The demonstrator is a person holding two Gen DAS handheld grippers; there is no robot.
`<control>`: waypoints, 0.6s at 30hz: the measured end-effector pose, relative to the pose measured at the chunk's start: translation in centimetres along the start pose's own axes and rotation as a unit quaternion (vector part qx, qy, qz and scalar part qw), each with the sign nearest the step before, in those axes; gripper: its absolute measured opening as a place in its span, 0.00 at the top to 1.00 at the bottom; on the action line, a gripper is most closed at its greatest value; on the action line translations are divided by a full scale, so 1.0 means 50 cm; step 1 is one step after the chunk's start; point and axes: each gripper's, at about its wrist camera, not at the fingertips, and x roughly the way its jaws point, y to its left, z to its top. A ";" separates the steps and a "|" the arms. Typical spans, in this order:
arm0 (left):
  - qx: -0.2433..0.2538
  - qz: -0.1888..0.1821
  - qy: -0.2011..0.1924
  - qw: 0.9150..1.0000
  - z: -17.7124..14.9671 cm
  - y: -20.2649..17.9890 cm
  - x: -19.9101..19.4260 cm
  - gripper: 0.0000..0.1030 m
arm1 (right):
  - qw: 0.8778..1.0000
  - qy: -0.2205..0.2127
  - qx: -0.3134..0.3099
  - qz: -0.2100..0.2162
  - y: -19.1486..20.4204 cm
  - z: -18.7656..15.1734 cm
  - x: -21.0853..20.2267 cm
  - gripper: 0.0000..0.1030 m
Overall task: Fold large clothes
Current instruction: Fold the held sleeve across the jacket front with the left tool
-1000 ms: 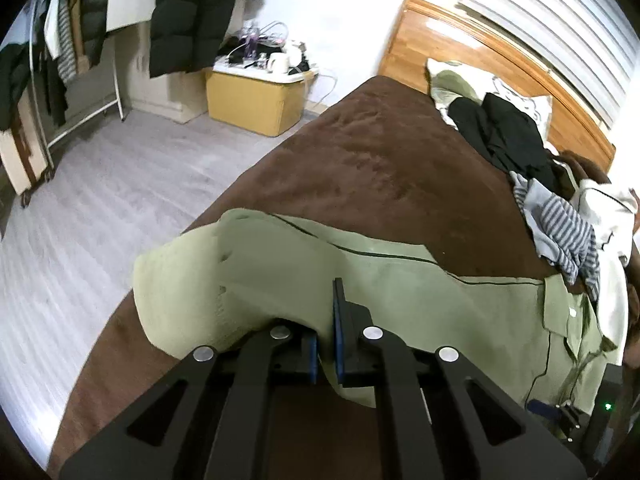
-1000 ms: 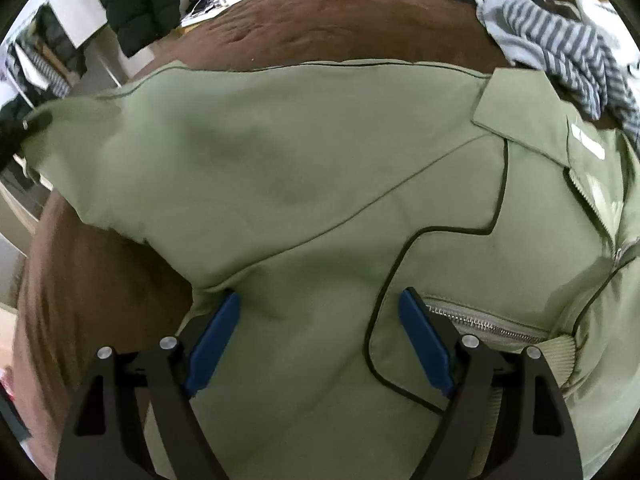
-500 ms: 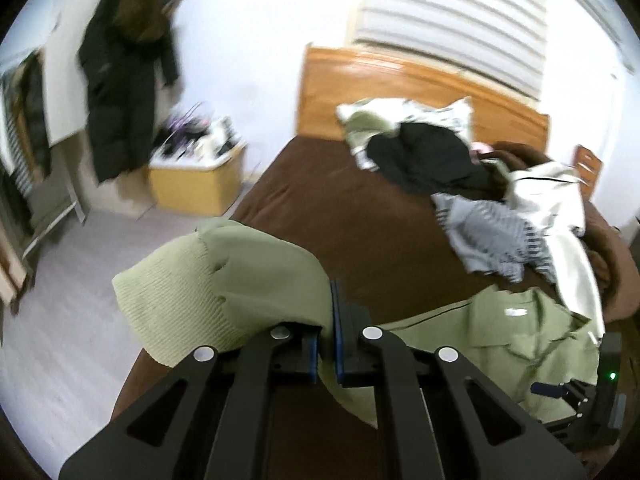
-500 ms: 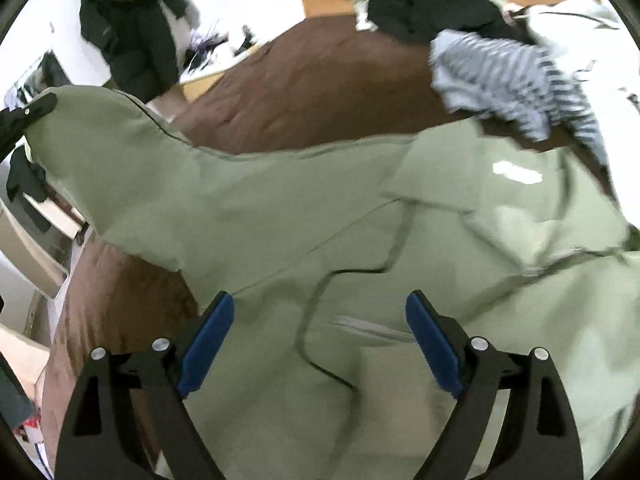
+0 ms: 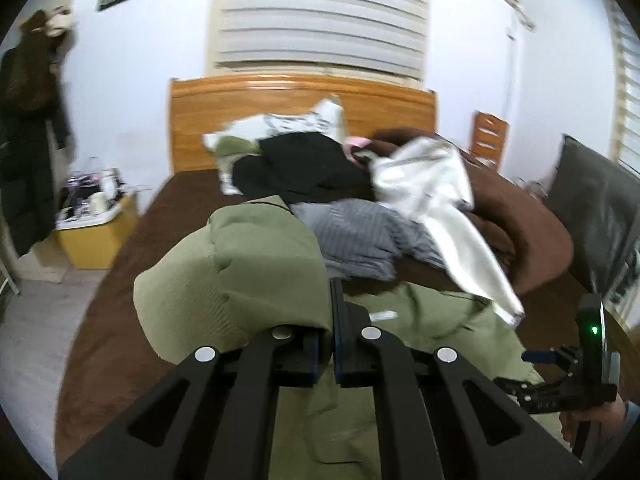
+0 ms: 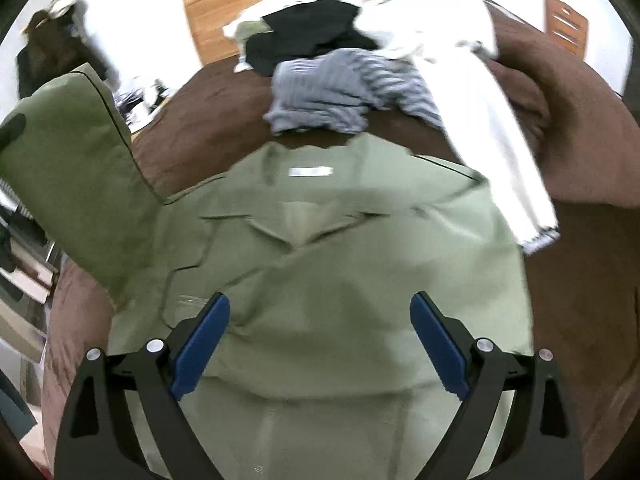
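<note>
Lifted since the earlier frame, the sleeve hangs pinched in the left gripper; the right gripper, jaws just widened and empty, hovers over the green jacket; folding barely begun.

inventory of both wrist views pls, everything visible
jacket: 1, olive green, spread on near end of bed, sleeve lifted
bed cover: 1, brown, under the clothes
striped top: 1, grey-blue, beyond jacket collar
white garment: 1, draped right of it
black garment: 1, by headboard
headboard: 1, wooden, against the wall
yellow box: 1, floor left of bed
left gripper: shut on sleeve
right gripper: open, above jacket, jaws just widened
</note>
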 end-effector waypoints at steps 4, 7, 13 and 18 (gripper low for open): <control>0.017 -0.027 0.021 0.999 -0.031 -0.096 0.059 0.93 | 0.999 0.003 0.040 -0.011 -0.079 -0.022 -0.012 0.12; 0.025 -0.041 0.031 0.998 -0.066 -0.157 0.100 0.93 | 0.998 0.006 0.068 -0.015 -0.124 -0.036 -0.008 0.12; 0.033 -0.066 0.099 0.992 -0.176 -0.258 0.215 0.92 | 0.996 0.001 0.083 -0.025 -0.179 -0.072 -0.007 0.12; 0.024 -0.073 0.172 0.982 -0.274 -0.294 0.302 0.92 | 0.996 0.020 0.087 -0.025 -0.198 -0.102 0.013 0.12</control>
